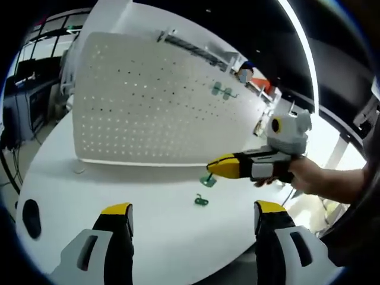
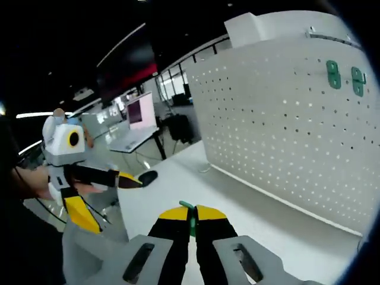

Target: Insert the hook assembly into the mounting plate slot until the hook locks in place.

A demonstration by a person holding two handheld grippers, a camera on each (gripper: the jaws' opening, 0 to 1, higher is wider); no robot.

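Observation:
A white pegboard plate stands upright on the white table. Two green hooks hang high on the board. My right gripper is shut on a green hook assembly, which it holds just above the table in front of the board's lower right corner. A second loose green hook lies flat on the table. My left gripper stands open with nothing between its jaws, a little short of that hook.
A black round object lies on the table at the left end. A hand holds the right gripper. Desks with monitors stand behind the table. The table edge runs close under my left jaws.

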